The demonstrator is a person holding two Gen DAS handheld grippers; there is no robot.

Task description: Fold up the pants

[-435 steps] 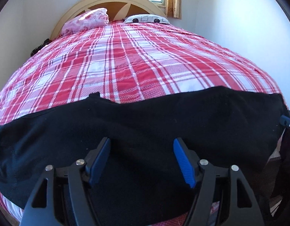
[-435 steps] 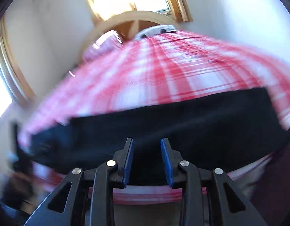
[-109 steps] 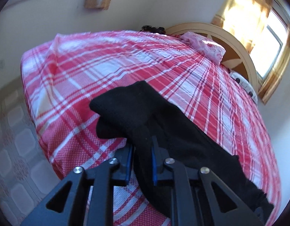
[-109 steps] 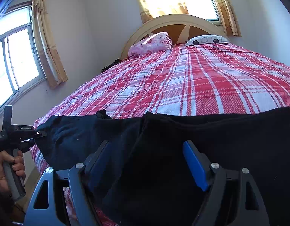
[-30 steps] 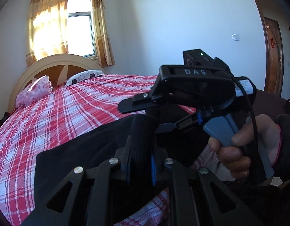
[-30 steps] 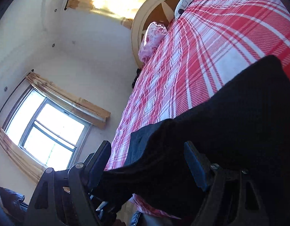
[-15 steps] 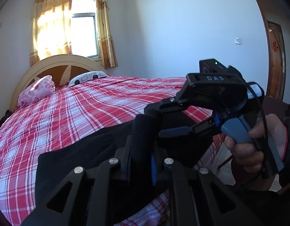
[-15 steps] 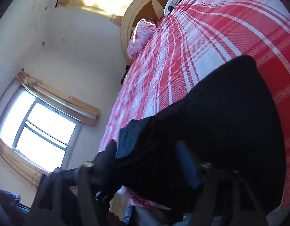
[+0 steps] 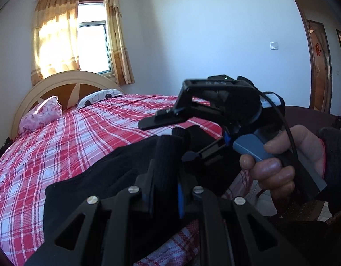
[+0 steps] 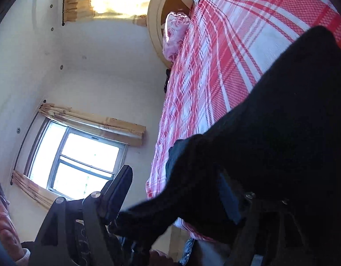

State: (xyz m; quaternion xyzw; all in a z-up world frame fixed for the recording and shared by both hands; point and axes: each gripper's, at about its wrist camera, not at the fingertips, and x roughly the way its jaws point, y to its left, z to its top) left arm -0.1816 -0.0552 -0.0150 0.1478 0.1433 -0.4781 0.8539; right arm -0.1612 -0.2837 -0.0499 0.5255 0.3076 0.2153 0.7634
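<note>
The black pants (image 9: 108,177) lie across the near end of a red plaid bed (image 9: 86,133). My left gripper (image 9: 165,168) is shut on a bunched end of the pants and holds it up above the rest of the fabric. My right gripper (image 9: 183,137) shows in the left wrist view, held in a hand just beyond the pinched fabric. In the right wrist view my right gripper (image 10: 177,190) is open, with the black pants (image 10: 270,133) draped between and over its fingers; its right finger is mostly hidden by cloth.
A cream headboard (image 9: 66,82) with a pink pillow (image 9: 41,116) and a spotted pillow (image 9: 97,96) stands at the far end of the bed. A curtained window (image 9: 93,46) is behind it. A second window (image 10: 79,159) and a person's face (image 10: 2,221) show at the left.
My right gripper has rolled further and dropped closer to the pinched fabric. My left gripper has kept its hold on the pants end and stayed near the right side of the bed.
</note>
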